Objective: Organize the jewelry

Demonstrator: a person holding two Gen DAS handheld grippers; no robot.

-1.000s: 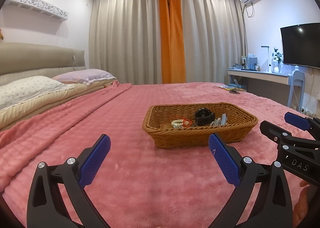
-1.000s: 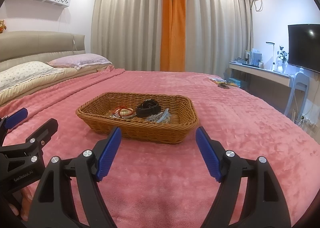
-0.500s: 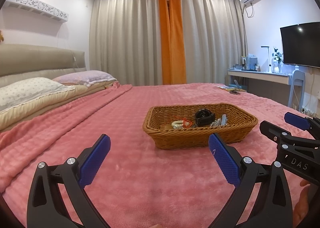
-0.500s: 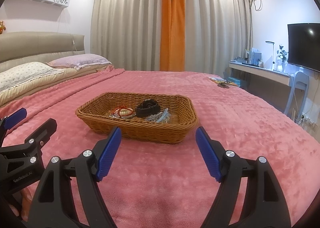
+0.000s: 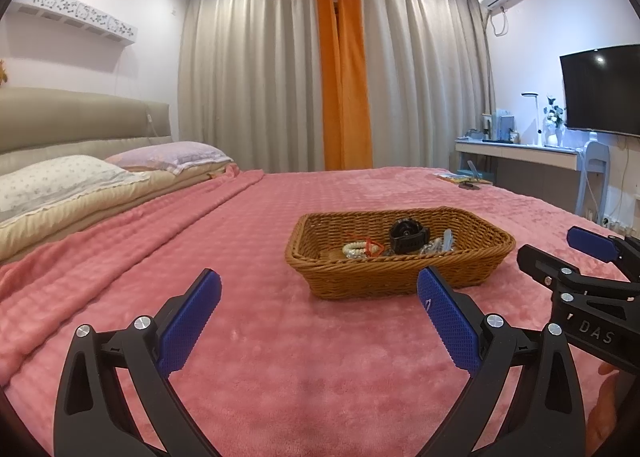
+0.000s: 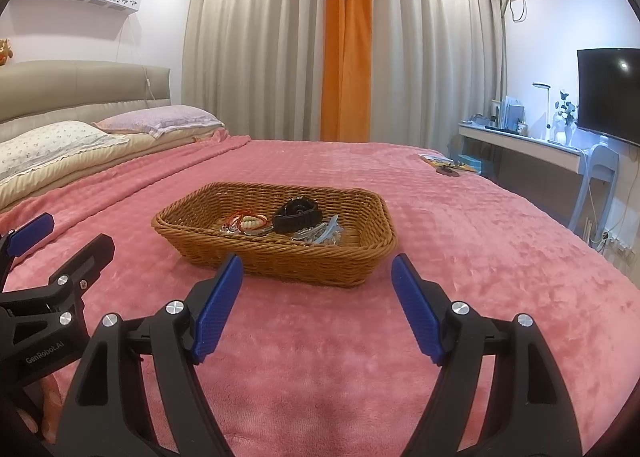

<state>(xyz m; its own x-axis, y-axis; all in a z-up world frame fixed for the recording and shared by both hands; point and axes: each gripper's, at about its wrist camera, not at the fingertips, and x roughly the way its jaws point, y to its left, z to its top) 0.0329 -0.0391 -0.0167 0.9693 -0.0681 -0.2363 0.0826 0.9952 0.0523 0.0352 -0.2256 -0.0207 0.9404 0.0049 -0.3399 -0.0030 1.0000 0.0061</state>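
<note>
Over on the left, the left tool (image 5: 318, 299) hangs low above the pink blanket (image 5: 280, 357), its blue pads spread wide with nothing between them, nose pointed at the bed's middle; moving right, the wicker basket (image 6: 276, 257) sits flat on the blanket just ahead of both tools, likely parked there so either side can reach in; inside it, the jewelry lies gathered toward the middle and right end: a beaded bracelet with red cord (image 6: 248, 221) at the left of the pile, a black watch (image 6: 297, 213) curled beside it, then pale blue and silvery pieces (image 6: 320, 233) too small to name; the basket's left end looks bare; further right, the right tool (image 6: 316, 295) is splayed just as wide and empty, lined up on the basket's near wall; no piece shows on the blanket around the basket, so this fits either a pile waiting to be sorted out of the basket or pieces already collected into it; the far corner holds some papers (image 6: 446, 165), well apart.
</note>
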